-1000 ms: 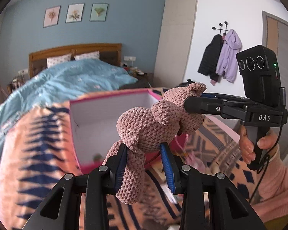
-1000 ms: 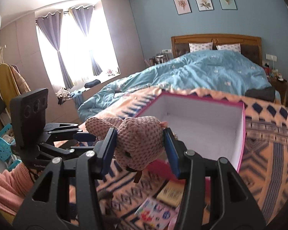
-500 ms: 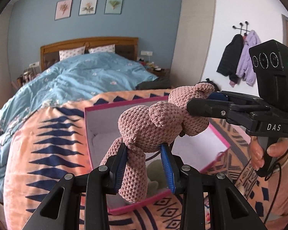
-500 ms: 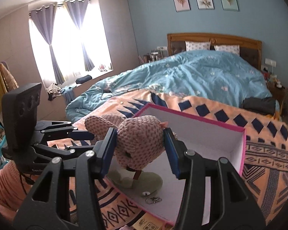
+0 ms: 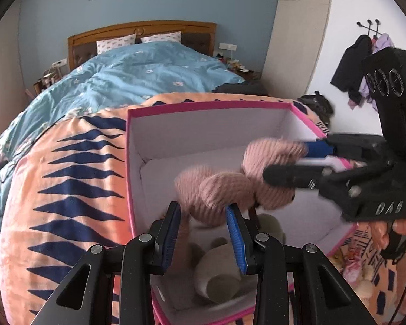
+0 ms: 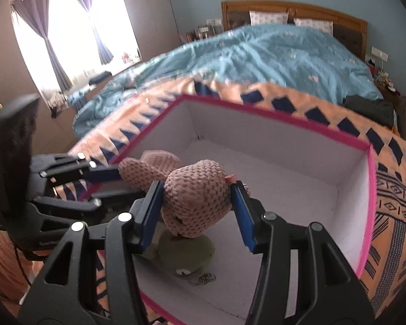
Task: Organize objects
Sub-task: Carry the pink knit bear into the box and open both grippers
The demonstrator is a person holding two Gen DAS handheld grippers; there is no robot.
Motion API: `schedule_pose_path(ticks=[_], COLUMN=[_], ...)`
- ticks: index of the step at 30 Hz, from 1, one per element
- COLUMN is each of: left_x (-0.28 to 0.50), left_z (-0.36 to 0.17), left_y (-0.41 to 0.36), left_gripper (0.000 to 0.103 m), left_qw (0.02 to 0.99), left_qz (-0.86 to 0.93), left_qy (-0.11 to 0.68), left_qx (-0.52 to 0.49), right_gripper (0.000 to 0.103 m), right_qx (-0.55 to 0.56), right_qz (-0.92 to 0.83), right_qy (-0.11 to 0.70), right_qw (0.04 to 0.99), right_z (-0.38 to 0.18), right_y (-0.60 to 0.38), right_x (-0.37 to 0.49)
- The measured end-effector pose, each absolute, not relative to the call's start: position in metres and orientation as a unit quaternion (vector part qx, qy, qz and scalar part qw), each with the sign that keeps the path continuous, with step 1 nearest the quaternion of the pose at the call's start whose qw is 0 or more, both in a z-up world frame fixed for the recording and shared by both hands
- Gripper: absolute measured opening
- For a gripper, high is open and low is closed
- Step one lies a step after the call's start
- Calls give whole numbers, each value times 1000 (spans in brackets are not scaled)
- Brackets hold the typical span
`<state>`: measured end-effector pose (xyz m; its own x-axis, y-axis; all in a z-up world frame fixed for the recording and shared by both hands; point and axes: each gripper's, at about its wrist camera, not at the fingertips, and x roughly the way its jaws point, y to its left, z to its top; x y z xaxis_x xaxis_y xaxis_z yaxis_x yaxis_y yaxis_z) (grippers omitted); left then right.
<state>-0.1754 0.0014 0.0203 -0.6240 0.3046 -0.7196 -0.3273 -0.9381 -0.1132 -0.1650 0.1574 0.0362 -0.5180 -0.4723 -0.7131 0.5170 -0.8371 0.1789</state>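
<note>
A pink crocheted plush toy (image 5: 230, 184) hangs over the open pink-rimmed white box (image 5: 203, 104). My right gripper (image 6: 196, 212) is shut on the toy's head (image 6: 197, 203); it also shows in the left wrist view (image 5: 305, 159). My left gripper (image 5: 203, 227) stands with its blue pads apart just below the toy's body, which looks blurred and free of them. In the right wrist view the left gripper (image 6: 105, 181) sits beside the toy's limb. A pale green plush (image 6: 186, 254) lies on the box floor under the toy.
The box (image 6: 370, 189) rests on an orange and navy patterned blanket (image 5: 67, 178) on a bed with a blue duvet (image 5: 138, 78). A small metal keyring (image 6: 204, 279) lies in the box. Small items (image 5: 360, 270) lie on the blanket right of the box. Coats (image 5: 352, 65) hang on the wall.
Both grippers have come down with the toy over the inside of the box. My left gripper's pads have opened off the toy's body; the right gripper still holds the head.
</note>
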Motion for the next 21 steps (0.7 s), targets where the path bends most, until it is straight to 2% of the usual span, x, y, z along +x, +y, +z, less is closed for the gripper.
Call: schedule_pose_path(ticks=[5,7,9,13,15,19,21], left_x=[-172,-167,-160,-139,-127,-100,-89], left_z=[23,26,30,41,46,58,62], left_y=[2,0,-5,-12,-13,-15,-18], left_gripper=[36,43,57,71,82,86,92], left_qw=[158,153,157,172,181,199,206], left_qz=[908,912,916,926,930,937,937], left_qy=[23,20,6,-10,-13,-17,-25], left_qx=[-388,-380,-369,-335,-318,-288,-280], right_gripper=[56,60,60,60,60,61,61], right_qx=[426,426,422,410,401,376,360], right_qz=[-867,-871,-875,-878,-880,-887,-888], right_qy=[34,33,30,18,17,6,0], right_qw=[254,243,235,247,252,269,287], right_z=[24,24,26,34,38,49,55], right_y=[158,163,168,175,176,183,187], right_x=[-172,-172,-171,-158,-149,-123,-105])
